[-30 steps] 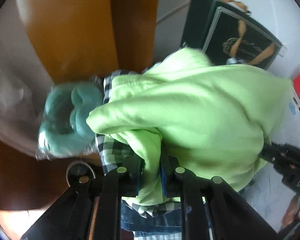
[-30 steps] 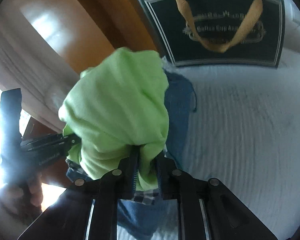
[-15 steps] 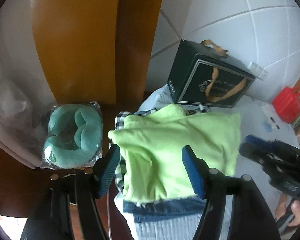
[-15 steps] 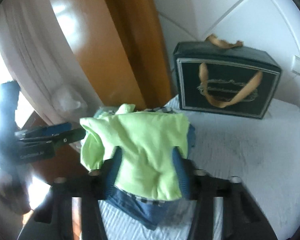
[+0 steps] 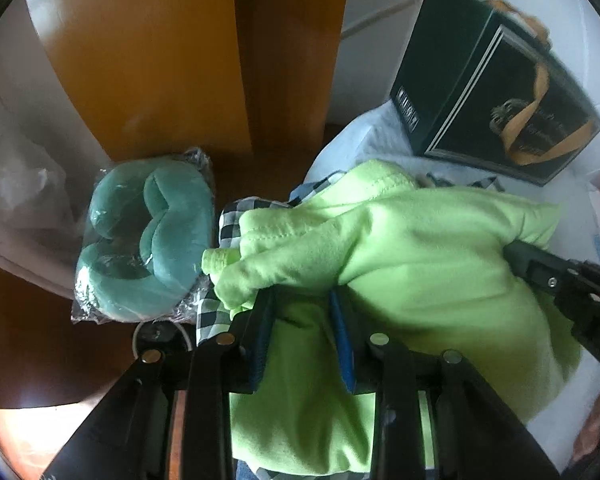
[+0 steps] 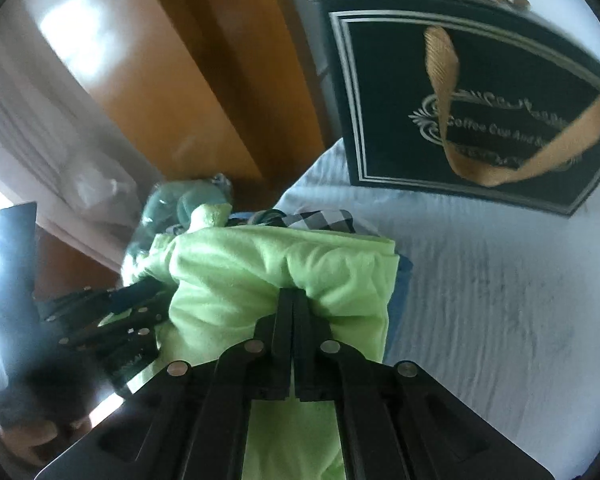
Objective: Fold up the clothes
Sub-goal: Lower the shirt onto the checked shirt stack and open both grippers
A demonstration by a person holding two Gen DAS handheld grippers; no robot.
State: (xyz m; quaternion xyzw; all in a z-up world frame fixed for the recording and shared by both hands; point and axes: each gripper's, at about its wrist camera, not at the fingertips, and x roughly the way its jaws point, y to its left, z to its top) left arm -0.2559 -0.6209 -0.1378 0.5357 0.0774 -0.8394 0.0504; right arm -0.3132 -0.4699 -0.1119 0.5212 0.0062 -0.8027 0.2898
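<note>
I have the lime-green garment (image 5: pixel 412 248) bunched atop a checked cloth (image 5: pixel 230 220) and blue denim (image 6: pixel 402 280) at the white bedcover's (image 6: pixel 500 300) corner. My left gripper (image 5: pixel 304 312) is partly closed around a fold of it; my right gripper (image 6: pixel 292 304) pinches its near edge tight. Right of the pile, the bedcover lies bare up to a black gift box (image 6: pixel 472 120). Left, a bagged teal pillow (image 5: pixel 148 240) touches the pile.

Each wrist view looks forward along its own fingers, very close over the lime garment (image 5: pixel 420 248). Both share it, the dark gift box (image 6: pixel 480 120) and the bed's corner.
</note>
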